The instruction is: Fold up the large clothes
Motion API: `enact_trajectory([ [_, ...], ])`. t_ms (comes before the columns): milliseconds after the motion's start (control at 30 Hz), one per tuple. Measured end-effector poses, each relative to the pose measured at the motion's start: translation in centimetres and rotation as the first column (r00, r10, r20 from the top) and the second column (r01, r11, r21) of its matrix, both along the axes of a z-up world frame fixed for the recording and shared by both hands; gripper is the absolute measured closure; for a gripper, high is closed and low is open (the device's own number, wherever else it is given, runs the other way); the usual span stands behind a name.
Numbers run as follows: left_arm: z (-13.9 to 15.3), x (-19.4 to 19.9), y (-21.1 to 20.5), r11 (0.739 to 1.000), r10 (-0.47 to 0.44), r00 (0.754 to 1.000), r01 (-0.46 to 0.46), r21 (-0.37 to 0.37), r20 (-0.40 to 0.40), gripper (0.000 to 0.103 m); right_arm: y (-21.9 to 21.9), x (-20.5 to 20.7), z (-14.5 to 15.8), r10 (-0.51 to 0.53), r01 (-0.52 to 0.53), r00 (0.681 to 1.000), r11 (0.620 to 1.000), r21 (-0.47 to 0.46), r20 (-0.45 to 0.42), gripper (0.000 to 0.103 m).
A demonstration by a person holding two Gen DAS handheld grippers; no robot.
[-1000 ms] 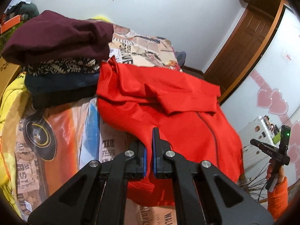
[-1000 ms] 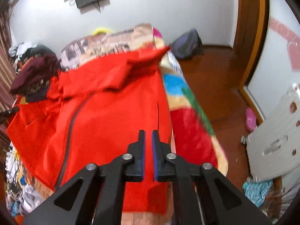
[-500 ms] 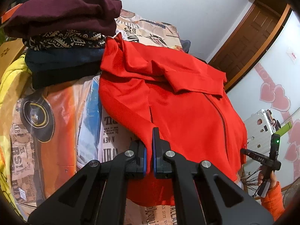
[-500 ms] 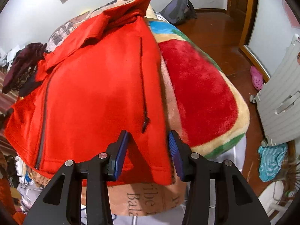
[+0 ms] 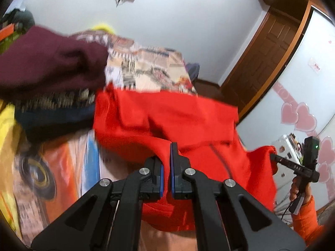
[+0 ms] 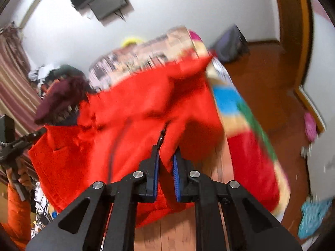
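Observation:
A red zip jacket (image 5: 188,115) lies spread on the bed, collar toward the far wall. My left gripper (image 5: 166,154) is shut on the jacket's near hem, which runs up between its blue pads. In the right wrist view, my right gripper (image 6: 166,152) has its jaws closing, and red cloth beside the black zipper pull (image 6: 161,138) is pinched between the pads. The jacket (image 6: 136,115) hangs lifted along its near edge between both grippers. A hand in an orange sleeve (image 5: 303,215) holds the right gripper at that view's right edge.
A stack of folded clothes with a maroon one (image 5: 52,62) on top sits at the jacket's left. A yellow garment (image 5: 8,125) lies beyond it. The printed bedcover (image 5: 146,67) and a colourful blanket (image 6: 251,156) cover the bed. A wooden floor (image 6: 272,83) and a dark bag (image 6: 230,41) lie to the right.
The right jaws stood wide around the hem half a second ago and now pinch it. Both grippers have risen, and the jacket's near edge has come up off the bed.

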State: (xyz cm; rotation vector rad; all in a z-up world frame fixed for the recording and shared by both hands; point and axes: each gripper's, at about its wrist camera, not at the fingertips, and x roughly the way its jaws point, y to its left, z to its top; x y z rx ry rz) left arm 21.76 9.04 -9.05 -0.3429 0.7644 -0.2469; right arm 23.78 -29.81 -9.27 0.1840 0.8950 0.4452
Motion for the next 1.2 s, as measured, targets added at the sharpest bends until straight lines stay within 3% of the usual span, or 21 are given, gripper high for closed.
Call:
enact_trajectory([
  [133, 2.1, 4.4, 0.8, 0.999, 0.043, 0.997, -0.044, 0.02, 0.062, 0.1, 1.8, 5.2, 2.8, 0.011, -0.007, 0.995, 0.999, -0.044, 0.097, 0.093],
  [267, 2.2, 10.2, 2.4, 0.988, 0.139, 0.988, -0.142, 0.054, 0.064, 0.1, 2.9, 10.6, 3.4, -0.034, 0.041, 0.991, 0.998, -0.047, 0.132, 0.093],
  [467, -1.4, 17.6, 3.7, 0.967, 0.231, 0.972, -0.224, 0.123, -0.046, 0.1, 3.5, 17.5, 0.3, -0.127, 0.132, 0.99, 0.987, -0.088, 0.069, 0.09],
  [567, -2.8, 19.6, 3.7, 0.966, 0.234, 0.966, -0.219, 0.14, -0.106, 0.093, 3.1, 19.5, -1.1, -0.172, 0.172, 0.985, 0.982, -0.078, 0.011, 0.084],
  [667, -2.3, 19.6, 3.2, 0.955, 0.255, 0.965, -0.242, 0.172, -0.061, 0.074, 3.0, 19.6, -1.1, -0.213, 0.212, 0.977, 0.973, -0.096, 0.005, 0.082],
  [700, -1.8, 19.5, 3.2, 0.953, 0.259, 0.965, -0.248, 0.174, -0.039, 0.06, 3.1, 19.2, -0.6, -0.216, 0.22, 0.976, 0.969, -0.117, 0.038, 0.082],
  [733, -1.0, 19.1, 3.2, 0.949, 0.27, 0.963, -0.265, 0.174, -0.006, 0.053, 3.4, 18.8, 0.1, -0.21, 0.218, 0.975, 0.966, -0.14, 0.071, 0.082],
  [833, 0.7, 18.2, 3.1, 0.944, 0.272, 0.962, -0.274, 0.182, 0.041, 0.052, 4.0, 18.0, 2.0, -0.174, 0.196, 0.975, 0.965, -0.175, 0.136, 0.071],
  [900, 1.3, 17.7, 2.5, 0.951, 0.244, 0.969, -0.248, 0.187, 0.045, 0.051, 4.4, 17.3, 2.9, -0.136, 0.165, 0.977, 0.97, -0.18, 0.167, 0.055],
  [1000, 1.2, 17.2, 1.3, 0.957, 0.204, 0.978, -0.207, 0.204, 0.038, 0.05, 5.6, 16.3, 3.5, -0.066, 0.104, 0.98, 0.974, -0.2, 0.185, 0.042],
  [1200, -2.5, 16.5, -2.7, 0.96, 0.079, 0.995, -0.058, 0.275, -0.065, 0.049, 9.0, 15.3, 1.0, 0.065, -0.03, 0.99, 0.964, -0.264, 0.126, 0.039],
])
